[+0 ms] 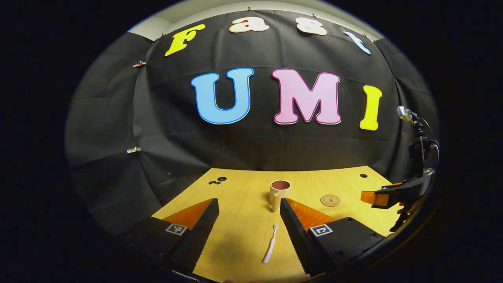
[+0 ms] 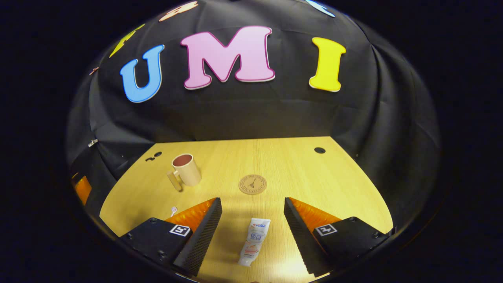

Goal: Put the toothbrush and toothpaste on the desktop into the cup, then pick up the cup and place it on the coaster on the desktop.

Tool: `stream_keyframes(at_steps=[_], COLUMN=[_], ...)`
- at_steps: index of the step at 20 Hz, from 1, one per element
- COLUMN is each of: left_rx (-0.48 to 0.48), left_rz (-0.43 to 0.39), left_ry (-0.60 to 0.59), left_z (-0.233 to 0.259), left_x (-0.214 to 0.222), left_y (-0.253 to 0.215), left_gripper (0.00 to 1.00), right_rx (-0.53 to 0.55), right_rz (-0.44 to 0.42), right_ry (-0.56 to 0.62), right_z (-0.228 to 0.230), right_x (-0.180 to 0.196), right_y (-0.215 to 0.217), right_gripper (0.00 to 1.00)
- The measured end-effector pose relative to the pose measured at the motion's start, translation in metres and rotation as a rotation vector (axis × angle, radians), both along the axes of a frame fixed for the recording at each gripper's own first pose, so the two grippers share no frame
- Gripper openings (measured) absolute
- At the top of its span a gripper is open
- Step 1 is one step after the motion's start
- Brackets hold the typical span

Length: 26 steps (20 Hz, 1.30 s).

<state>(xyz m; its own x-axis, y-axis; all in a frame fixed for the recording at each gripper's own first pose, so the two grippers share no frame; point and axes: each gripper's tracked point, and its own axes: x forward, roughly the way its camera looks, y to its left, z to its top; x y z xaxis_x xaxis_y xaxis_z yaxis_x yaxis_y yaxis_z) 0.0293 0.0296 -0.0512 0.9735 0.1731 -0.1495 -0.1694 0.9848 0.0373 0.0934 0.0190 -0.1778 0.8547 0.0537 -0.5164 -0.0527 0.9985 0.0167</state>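
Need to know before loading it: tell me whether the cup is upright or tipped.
Upright. The cup stands on the desktop with its open mouth facing up, handle at its side.

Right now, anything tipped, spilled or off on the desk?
Nothing stands out. The cup is upright and looks empty, the coaster lies flat and bare, the toothbrush and toothpaste lie flat on the desk, each between an open claw's fingers. No spill or damage visible.
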Motion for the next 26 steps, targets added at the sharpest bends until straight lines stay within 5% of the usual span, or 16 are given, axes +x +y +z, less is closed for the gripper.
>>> stream_keyframes(at_steps=[20, 26], left_rx=[0.008, 0.013], left_rz=[0.037, 0.024], left_ry=[0.139, 0.146], left_z=[-0.047, -0.05], left_x=[0.006, 0.001], left_y=[-0.008, -0.009], left_gripper=[0.97, 0.97], right_rx=[-0.034, -0.063], right_rz=[-0.036, -0.047], right_ry=[0.471, 0.52], right_z=[-0.152, -0.166], right_x=[-0.025, -0.032], right_y=[-0.008, -0.01], right_gripper=[0.98, 0.86])
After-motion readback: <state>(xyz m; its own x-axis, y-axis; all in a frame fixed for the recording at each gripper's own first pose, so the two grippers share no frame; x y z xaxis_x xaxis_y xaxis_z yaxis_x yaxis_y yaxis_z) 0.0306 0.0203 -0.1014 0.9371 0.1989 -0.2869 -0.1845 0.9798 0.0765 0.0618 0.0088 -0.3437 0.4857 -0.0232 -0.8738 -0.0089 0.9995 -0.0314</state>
